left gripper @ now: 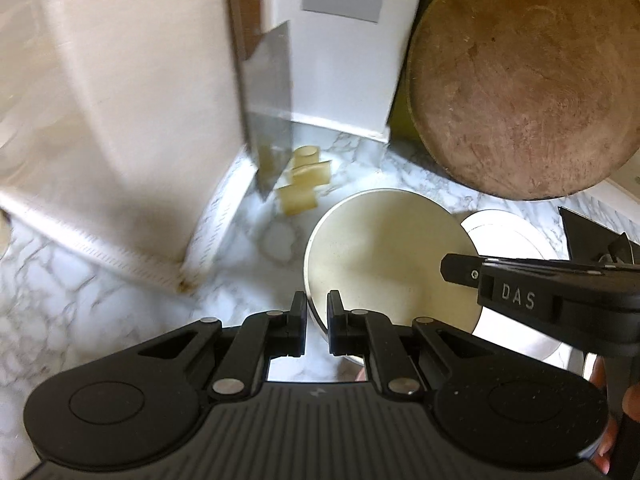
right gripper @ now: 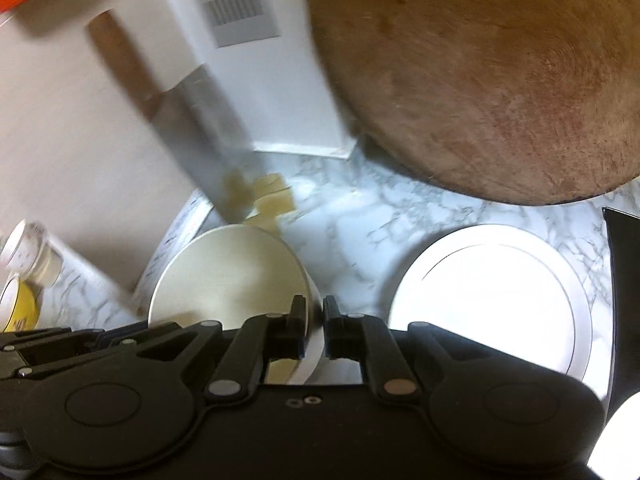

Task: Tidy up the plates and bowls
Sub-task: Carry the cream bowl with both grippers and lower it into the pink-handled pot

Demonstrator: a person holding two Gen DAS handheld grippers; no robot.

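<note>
A cream bowl point(left gripper: 388, 256) point(right gripper: 228, 276) is held between both grippers by opposite sides of its rim. My left gripper point(left gripper: 317, 300) is shut on the rim's left side. My right gripper point(right gripper: 314, 304) is shut on the right side, and in the left wrist view it comes in from the right point(left gripper: 450, 272). A white plate point(left gripper: 512, 236) point(right gripper: 492, 300) lies flat on the marble counter point(left gripper: 80, 288) to the right of the bowl. In the left wrist view the bowl hides part of the plate.
A round wooden cutting board point(left gripper: 520, 80) point(right gripper: 480, 80) leans at the back right. A cleaver point(left gripper: 268, 120) point(right gripper: 200, 140) stands against the wall, with pale yellow pieces point(left gripper: 304, 180) at its foot. Jars point(right gripper: 24, 256) stand far left. A black object point(right gripper: 624, 280) edges the right.
</note>
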